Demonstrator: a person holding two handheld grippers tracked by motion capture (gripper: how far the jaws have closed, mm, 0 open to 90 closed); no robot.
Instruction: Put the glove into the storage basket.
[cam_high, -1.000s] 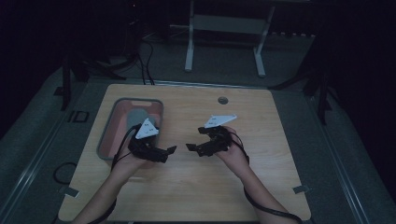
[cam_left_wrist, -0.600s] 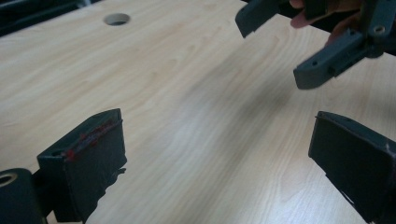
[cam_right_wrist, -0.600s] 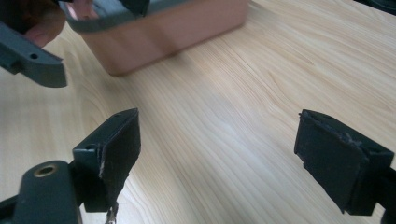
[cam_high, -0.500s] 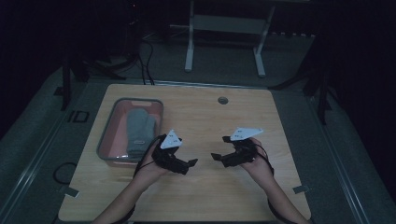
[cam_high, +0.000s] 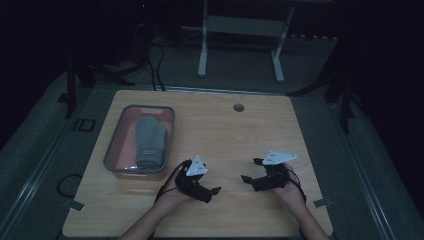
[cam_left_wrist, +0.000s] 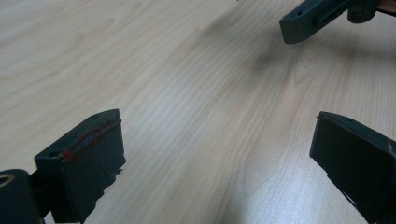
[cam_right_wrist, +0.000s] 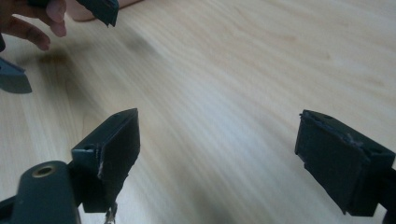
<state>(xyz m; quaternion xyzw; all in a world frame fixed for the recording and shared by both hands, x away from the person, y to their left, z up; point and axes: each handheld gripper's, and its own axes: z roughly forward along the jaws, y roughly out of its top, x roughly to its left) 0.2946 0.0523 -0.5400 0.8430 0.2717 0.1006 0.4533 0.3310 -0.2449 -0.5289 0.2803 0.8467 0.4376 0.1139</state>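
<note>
- Since the earlier high-view frames both hands have drawn back toward the bottom of the frame; the left tongs (cam_high: 216, 190), which were at the bin's lower right corner, now sit lower centre, and the right tongs (cam_high: 245, 178) have slid toward the lower right
- The grey mitten (cam_high: 150, 140) lies lengthwise inside the pink-walled bin (cam_high: 111, 150) in the left-centre of the frame, well apart from both tongs and touched by neither
- Left tongs: jaws wide, with bare wood grain between them in the left gripper view (cam_left_wrist: 217, 154); they hold nothing
- Right tongs: jaws also wide over bare table (cam_high: 235, 135) in the right gripper view (cam_right_wrist: 217, 158); empty too
- The two pairs face each other across a gap of bare wood, low over the surface
- Judgement: the mitten looks placed, so the step in hand seems to be a retreat to rest
- To do it well, keep both pairs spread and level, keep them clear of one another, and mind the trailing cables so they do not snag the bin's rim
</note>
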